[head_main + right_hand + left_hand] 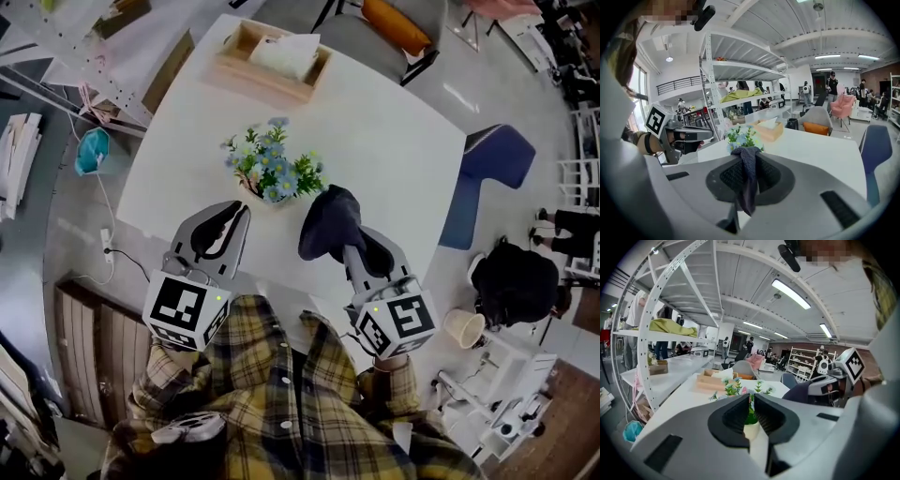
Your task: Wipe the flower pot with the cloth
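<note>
You are looking down on a white table with rounded corners. The flower pot, filled with blue and white flowers, stands near the table's near edge, between and just ahead of your two grippers. Your left gripper has its jaws together with nothing in them, tips close to the flowers on their left. Your right gripper is clamped on a dark cloth, which bunches up over its tips just to the right of the flowers and hangs down between the jaws in the right gripper view. The middle and right of the tabletop are bare. A wooden tray holding a white tissue sits at the far left corner, well apart from the pot. A blue chair stands just beside the table's right edge, and a chair with an orange cushion is at the far edge. The only print that shows is the black-and-white square pattern on the left cube and the right cube; these are patterns, not words. From above, the flowers cover most of the pot's body; the left gripper view shows only a cream strip of it beyond the jaws. The cloth hides the right jaw tips, and your plaid shirt covers part of the table's near edge.
</note>
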